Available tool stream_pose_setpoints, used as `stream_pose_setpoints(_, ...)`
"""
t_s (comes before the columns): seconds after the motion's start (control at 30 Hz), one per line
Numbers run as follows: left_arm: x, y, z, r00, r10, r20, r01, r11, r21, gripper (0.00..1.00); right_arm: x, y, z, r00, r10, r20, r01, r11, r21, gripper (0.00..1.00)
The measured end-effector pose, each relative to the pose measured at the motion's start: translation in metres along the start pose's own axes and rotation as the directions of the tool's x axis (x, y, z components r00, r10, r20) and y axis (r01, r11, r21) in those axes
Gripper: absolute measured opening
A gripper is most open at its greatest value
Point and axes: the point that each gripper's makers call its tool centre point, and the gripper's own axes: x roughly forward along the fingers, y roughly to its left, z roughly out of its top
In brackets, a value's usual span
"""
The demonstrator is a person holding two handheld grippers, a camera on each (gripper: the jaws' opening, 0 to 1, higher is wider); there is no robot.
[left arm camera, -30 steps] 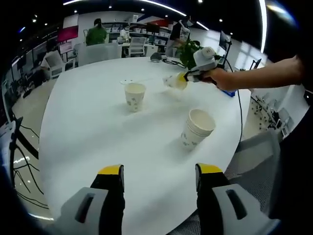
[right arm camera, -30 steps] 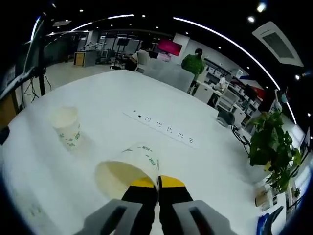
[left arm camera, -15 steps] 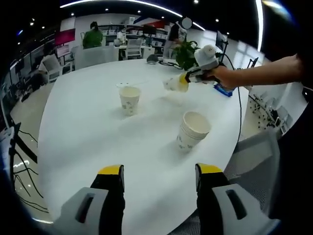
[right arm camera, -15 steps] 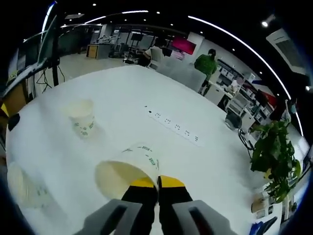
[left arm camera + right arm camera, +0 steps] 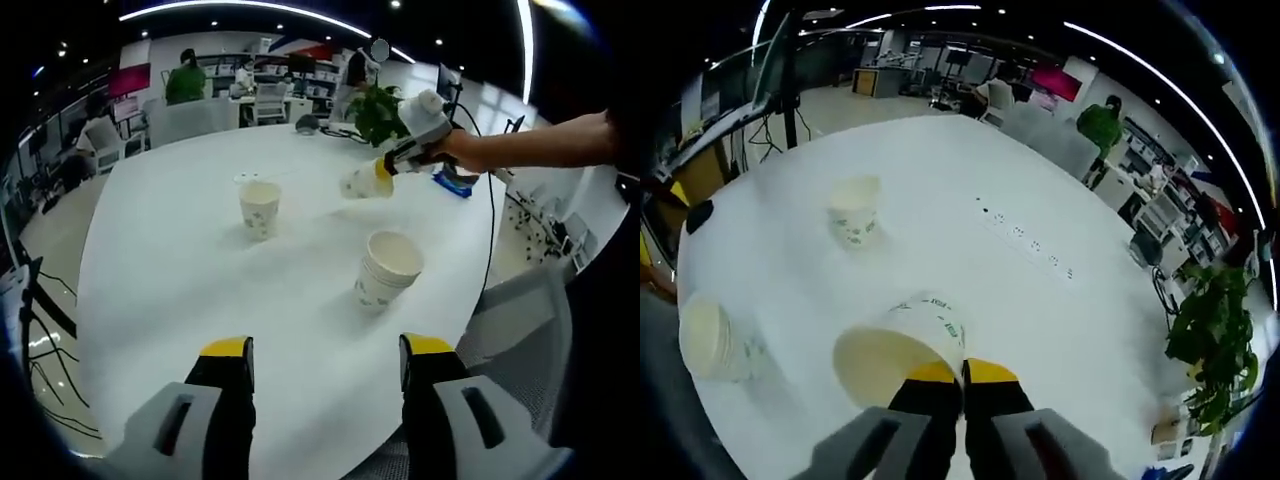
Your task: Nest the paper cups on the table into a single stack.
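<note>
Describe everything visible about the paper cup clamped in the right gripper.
The white paper cup with green print is pinched by its rim wall between the shut yellow-tipped jaws of the right gripper. It lies tilted on its side, its open mouth facing down-left in the right gripper view, showing a cream, empty inside. It hangs in the air above the round white table, touching nothing but the jaws. In the left gripper view it is carried above the table beyond the stack of nested paper cups.
</note>
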Motion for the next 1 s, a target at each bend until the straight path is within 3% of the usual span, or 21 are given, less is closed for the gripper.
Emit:
stream_pose_setpoints(0.37, -0.002, -0.006, 0.001, 1.0, -0.003, 0.006, 0.003, 1.0, 0.01, 0.57, -0.017, 0.015, 0.0, 0.994, 0.09, -0.062, -0.094, 0.993, -0.069, 0.0)
stream_pose_setpoints(0.6, -0.003, -0.009, 0.003, 1.0, -0.005, 0.007, 0.005, 1.0, 0.019, 0.57, -0.043, 0.033, 0.001, 0.985, 0.133, -0.108, -0.148, 0.978, -0.145, 0.0)
stream_pose_setpoints(0.97, -0.004, -0.013, 0.001, 1.0, -0.008, 0.001, 0.007, 1.0, 0.03, 0.57, -0.059, 0.055, -0.004, 0.952, 0.224, -0.209, -0.272, 0.932, -0.238, 0.0)
stream_pose_setpoints(1.0, -0.004, -0.013, 0.001, 1.0, -0.009, 0.001, 0.009, 1.0, 0.03, 0.57, -0.058, 0.057, -0.005, 0.943, 0.239, -0.233, -0.296, 0.921, -0.253, 0.0)
